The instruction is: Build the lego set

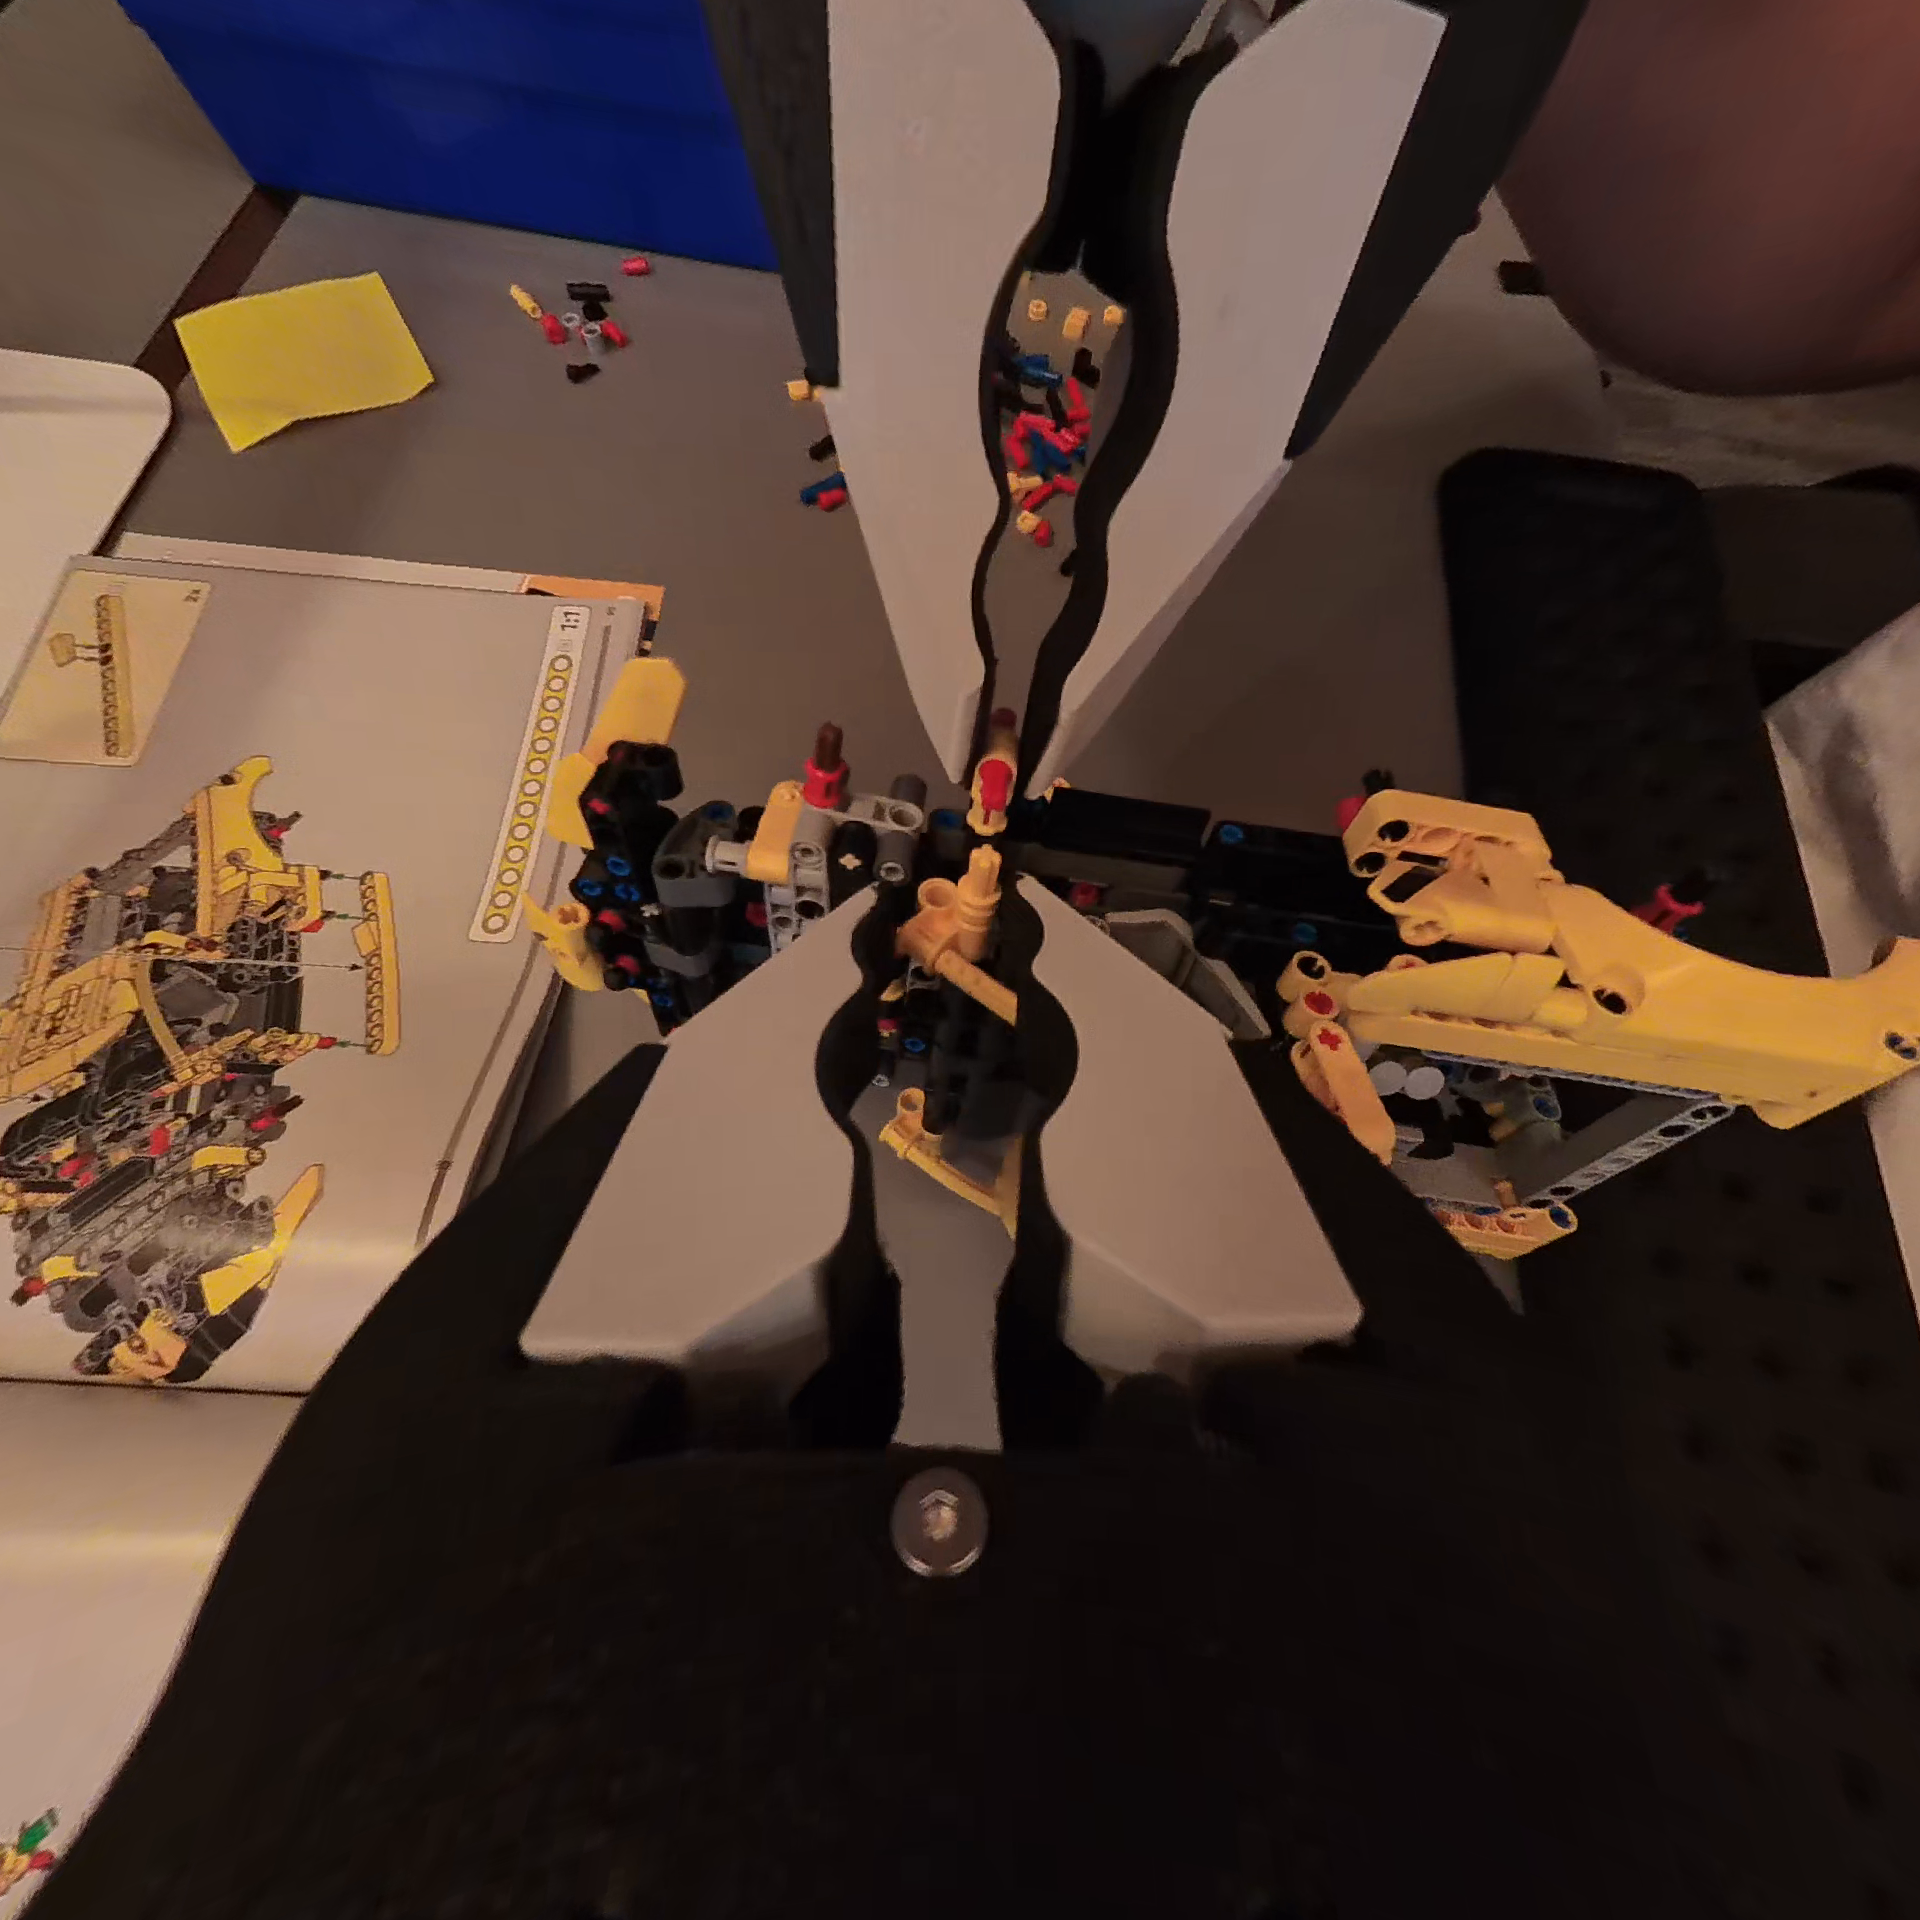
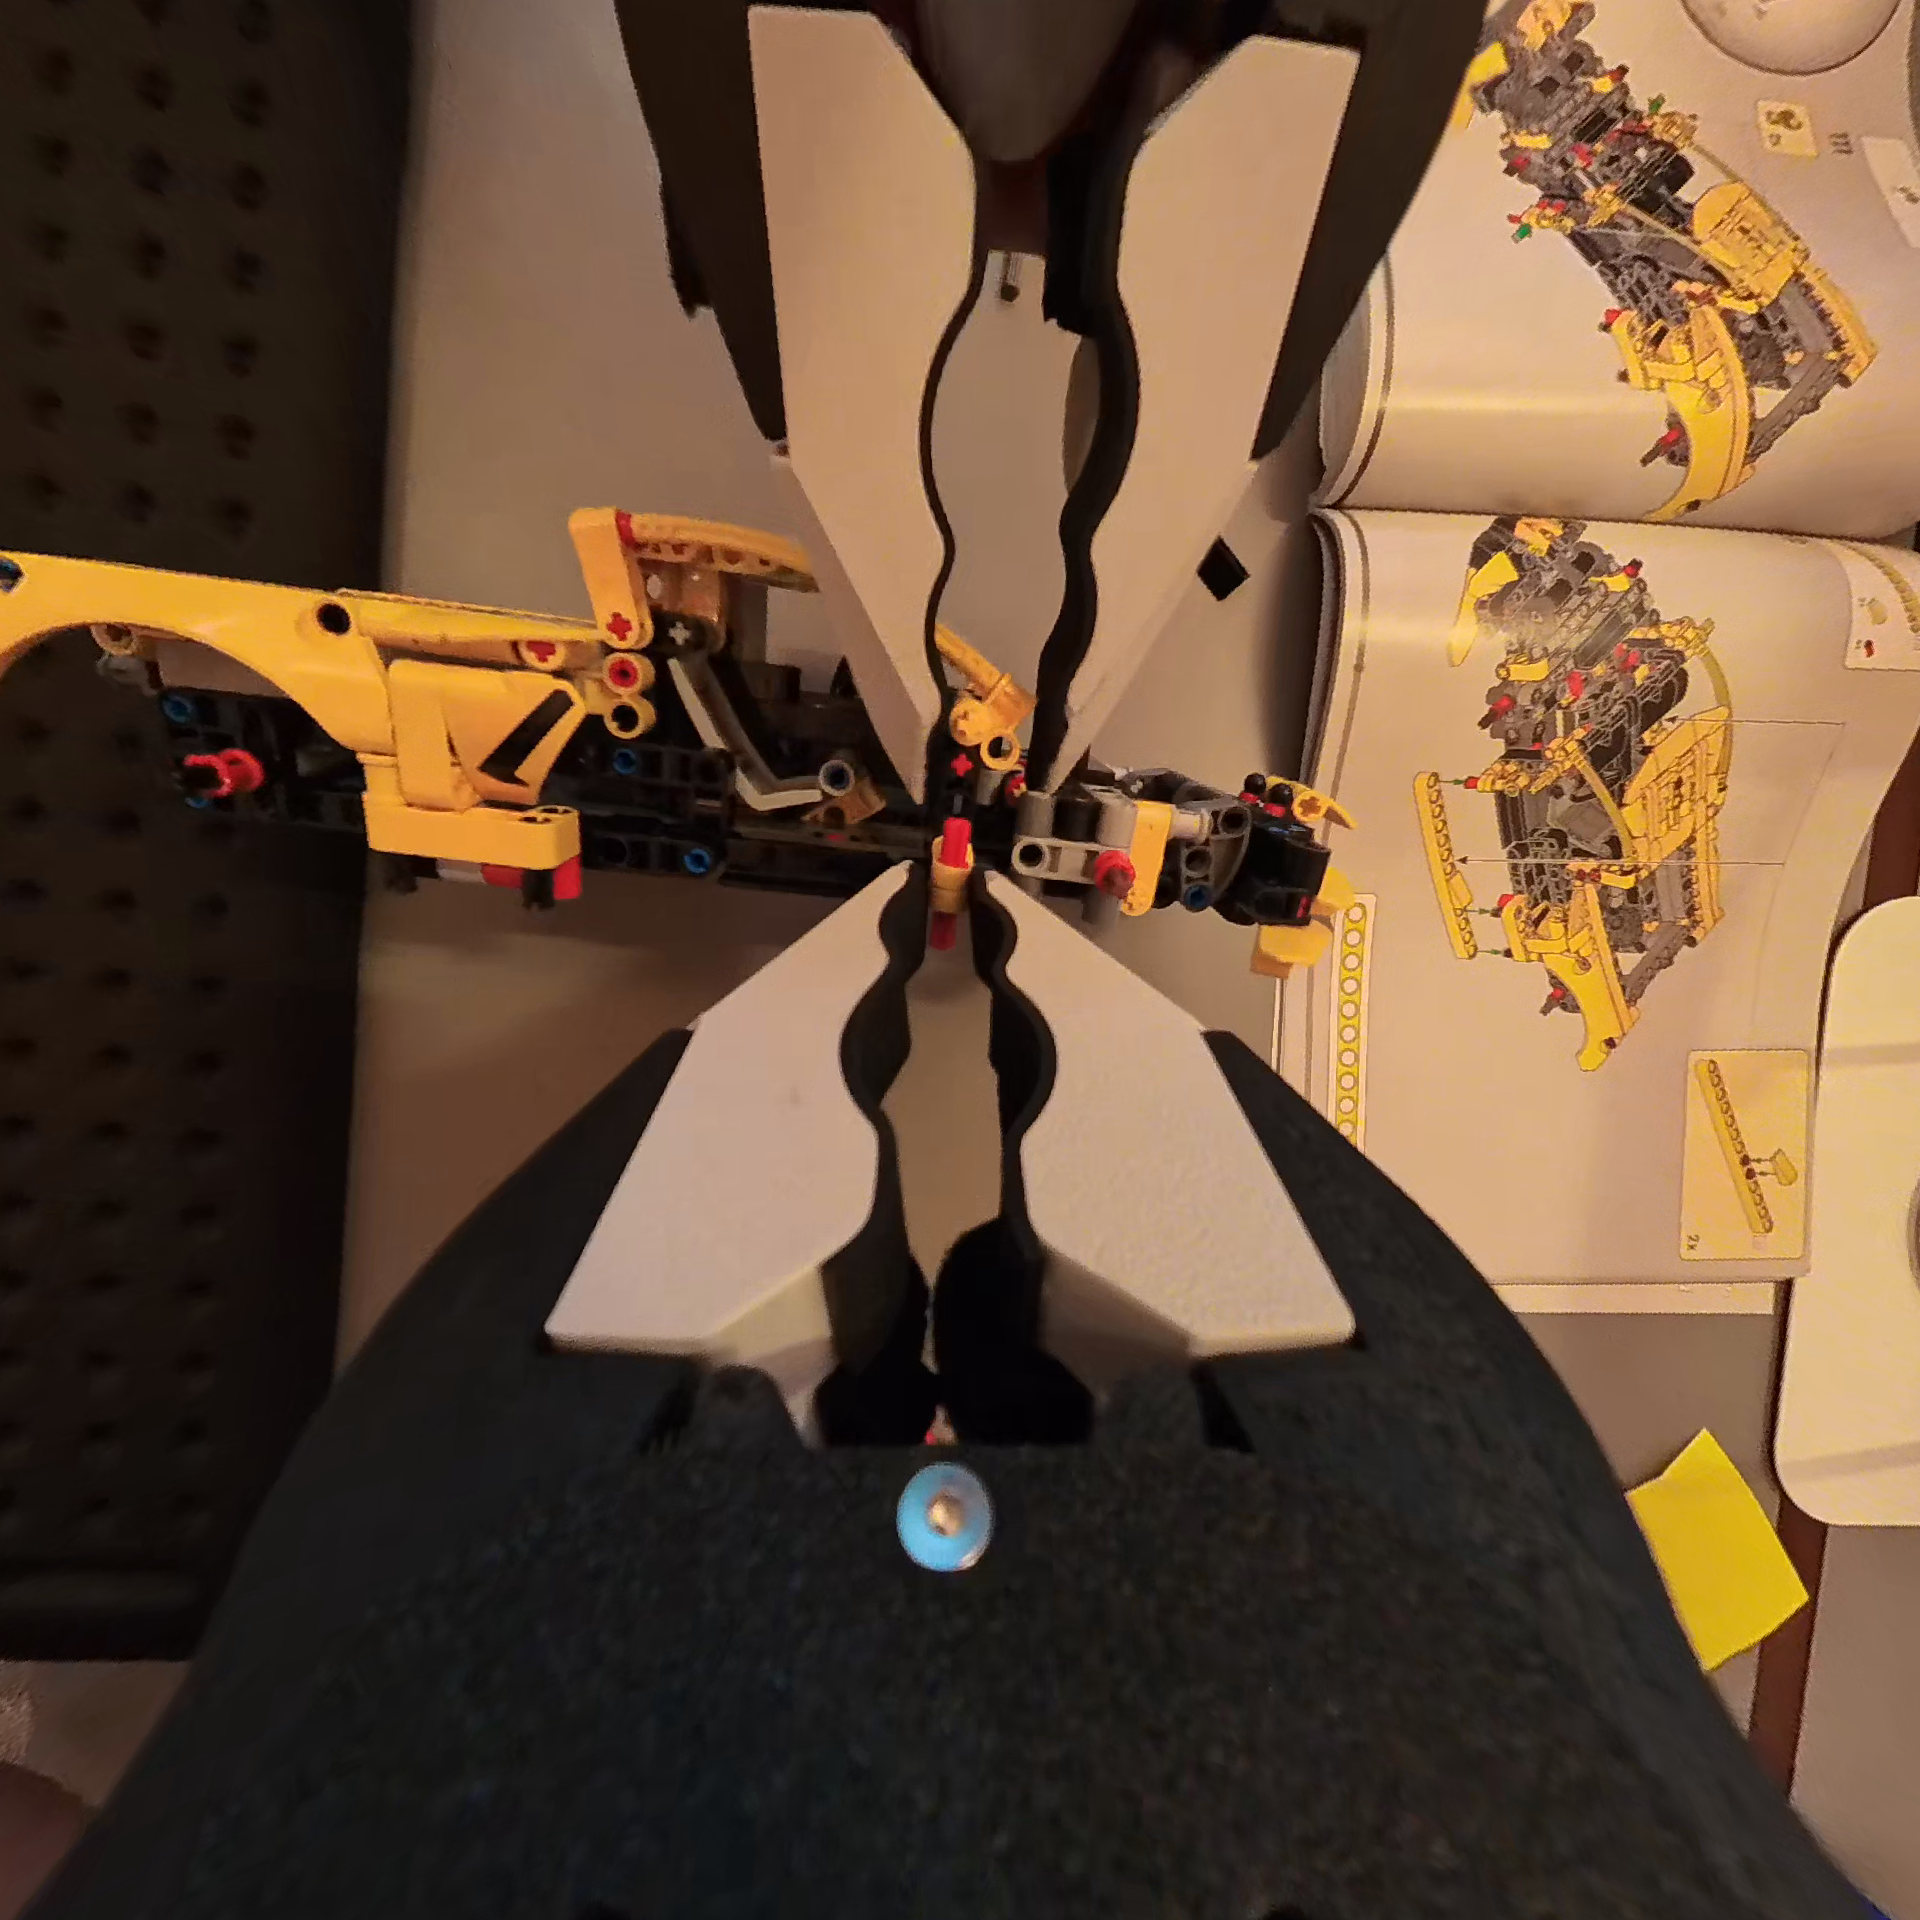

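Observation:
A half-built yellow and black Lego vehicle (image 1: 1455, 935) lies on its side on the grey table; it also shows in the right wrist view (image 2: 436, 717). My left gripper (image 1: 951, 888) is shut on a yellow connector (image 1: 961, 909) in the middle of the model. My right gripper (image 2: 945, 873) is shut on a small yellow piece with a red pin (image 2: 948, 862) and holds it against the model's middle. The two grippers meet tip to tip: the right gripper (image 1: 995, 774) comes from the far side in the left wrist view, and the left gripper (image 2: 987, 764) does so in the right wrist view.
An open instruction booklet (image 1: 260, 935) (image 2: 1558, 831) lies beside the model. Loose small pieces (image 1: 1039, 426) (image 1: 587, 312) lie behind it. There is a yellow note (image 1: 301, 353) (image 2: 1714, 1569), a blue box (image 1: 468, 104), a black perforated mat (image 1: 1590, 644) (image 2: 156, 727) and a white tray (image 2: 1849, 1195). Left tips and right tips are each some 35 cm from the yellow note (image 1: 301, 353). My right wrist view (image 2: 1682, 1571) looks at it from another angle.

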`<state>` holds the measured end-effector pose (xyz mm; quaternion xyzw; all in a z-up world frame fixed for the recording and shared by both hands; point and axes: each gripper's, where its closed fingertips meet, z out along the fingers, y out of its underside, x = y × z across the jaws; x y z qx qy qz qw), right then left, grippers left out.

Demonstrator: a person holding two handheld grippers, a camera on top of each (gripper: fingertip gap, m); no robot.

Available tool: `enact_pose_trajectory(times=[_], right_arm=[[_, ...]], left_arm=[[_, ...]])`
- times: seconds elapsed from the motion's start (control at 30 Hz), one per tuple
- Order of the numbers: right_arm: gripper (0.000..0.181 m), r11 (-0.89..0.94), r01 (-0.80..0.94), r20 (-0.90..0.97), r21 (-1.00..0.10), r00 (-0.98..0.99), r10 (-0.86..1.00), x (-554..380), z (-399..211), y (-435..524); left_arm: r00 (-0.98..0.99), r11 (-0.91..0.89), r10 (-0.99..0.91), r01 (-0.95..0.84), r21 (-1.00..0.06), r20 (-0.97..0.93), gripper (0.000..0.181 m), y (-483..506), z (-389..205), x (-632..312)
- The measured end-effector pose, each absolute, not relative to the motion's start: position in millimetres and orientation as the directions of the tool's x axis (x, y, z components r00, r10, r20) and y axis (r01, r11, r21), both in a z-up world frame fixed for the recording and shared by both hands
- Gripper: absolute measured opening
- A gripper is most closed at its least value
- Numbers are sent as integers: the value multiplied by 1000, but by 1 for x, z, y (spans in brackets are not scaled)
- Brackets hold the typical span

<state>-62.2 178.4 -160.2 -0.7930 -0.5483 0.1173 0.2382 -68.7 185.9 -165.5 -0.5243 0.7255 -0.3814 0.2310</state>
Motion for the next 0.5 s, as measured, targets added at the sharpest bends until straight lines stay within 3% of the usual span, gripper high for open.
enact_pose_trajectory(times=[0.13, 0.27, 0.33, 0.43, 0.5], right_arm=[[19, -280, 756, 127, -592, 430, 894, -55, -152, 183], [18, -399, 527, 48, -751, 645, 763, -15, -149, 170], [21, -488, 456, -65, -744, 678, 732, -9, -185, 144], [26, -543, 462, -59, -701, 721, 690, -1, -241, 122], [25, -537, 412, -84, -736, 731, 677, -6, -250, 120]], left_arm=[[-338, 152, -939, -565, -811, 59, 18, 187, -165, -71], [-336, 169, -942, -542, -823, 28, 18, 185, -165, -71], [-337, 178, -941, -529, -830, 13, 18, 184, -165, -71], [-341, 178, -940, -522, -834, 13, 18, 185, -165, -73], [-342, 165, -939, -515, -841, 25, 18, 185, -165, -74]])
